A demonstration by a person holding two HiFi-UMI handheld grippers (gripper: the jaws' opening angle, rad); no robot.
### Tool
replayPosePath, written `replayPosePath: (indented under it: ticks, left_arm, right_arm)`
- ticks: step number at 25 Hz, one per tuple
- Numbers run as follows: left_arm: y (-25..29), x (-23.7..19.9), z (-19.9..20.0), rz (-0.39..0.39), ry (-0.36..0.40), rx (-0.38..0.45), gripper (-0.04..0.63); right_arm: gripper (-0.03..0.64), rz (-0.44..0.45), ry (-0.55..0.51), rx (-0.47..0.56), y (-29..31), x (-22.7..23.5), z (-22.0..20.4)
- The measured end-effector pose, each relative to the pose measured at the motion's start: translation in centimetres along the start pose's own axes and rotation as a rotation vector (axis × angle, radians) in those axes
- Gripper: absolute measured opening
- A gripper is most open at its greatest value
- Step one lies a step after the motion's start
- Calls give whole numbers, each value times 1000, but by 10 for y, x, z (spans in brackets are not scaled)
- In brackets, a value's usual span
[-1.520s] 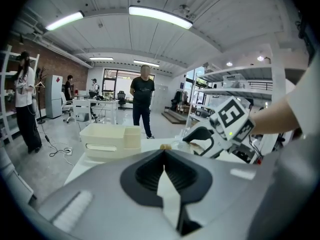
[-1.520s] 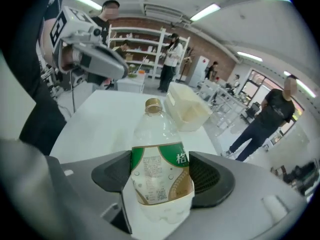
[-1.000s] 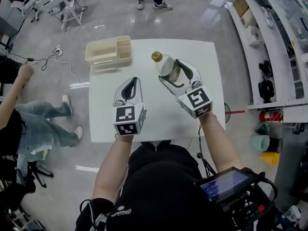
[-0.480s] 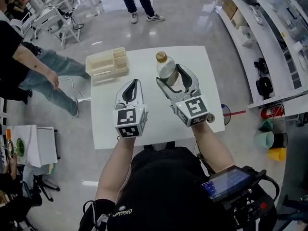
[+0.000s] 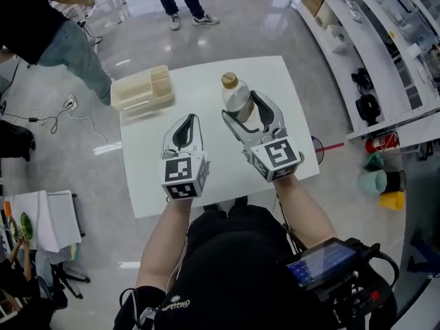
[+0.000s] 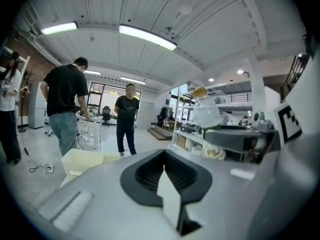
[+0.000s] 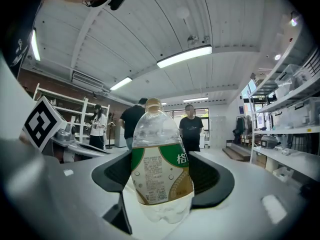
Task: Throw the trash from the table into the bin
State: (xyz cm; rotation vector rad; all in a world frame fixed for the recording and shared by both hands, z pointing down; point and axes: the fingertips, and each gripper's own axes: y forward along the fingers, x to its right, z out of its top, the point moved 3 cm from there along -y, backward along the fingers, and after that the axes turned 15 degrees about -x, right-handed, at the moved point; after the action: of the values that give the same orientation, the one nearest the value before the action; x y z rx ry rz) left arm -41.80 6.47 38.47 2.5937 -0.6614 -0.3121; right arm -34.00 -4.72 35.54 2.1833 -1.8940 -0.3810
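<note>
A clear plastic bottle (image 5: 236,96) with a gold cap and a green and gold label is gripped low on its body by my right gripper (image 5: 249,108), above the white table (image 5: 206,78). In the right gripper view the bottle (image 7: 160,164) stands nearly upright between the black pads, with that gripper (image 7: 162,186) pressing it from both sides. My left gripper (image 5: 185,124) hovers over the table's middle, to the left of the bottle, its tips together and nothing in it. From the left gripper view the bottle (image 6: 205,111) shows at the right.
A beige compartment tray (image 5: 141,91) sits on the table's far left corner. People stand on the floor beyond the table and at the left (image 5: 48,26). Shelving (image 5: 371,53) runs along the right, with teal and yellow containers (image 5: 385,184) on the floor.
My right gripper has lifted and turned slightly with the bottle in it. The left gripper has risen a little. A person at the left has walked toward the back.
</note>
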Motion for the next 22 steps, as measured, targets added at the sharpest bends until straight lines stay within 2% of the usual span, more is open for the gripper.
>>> replayPosePath:
  ticks: [4,8,16,22]
  left_arm:
    - [16,11,-14,-90,11,-45,8]
    - [44,43,-24,-182,36,-81,8]
    - [75,169,-16,-374,188,-104,8]
    - [90,283,-24,-436,263,-118,8]
  right_arm:
    - [353,-106,40,-33,-19,14,-17]
    - [353,-219,90,-53,-50,46,-43]
    - [353,-462,190,-44,-160,129,-87]
    - [353,-558,252,-25,-251,196,-131]
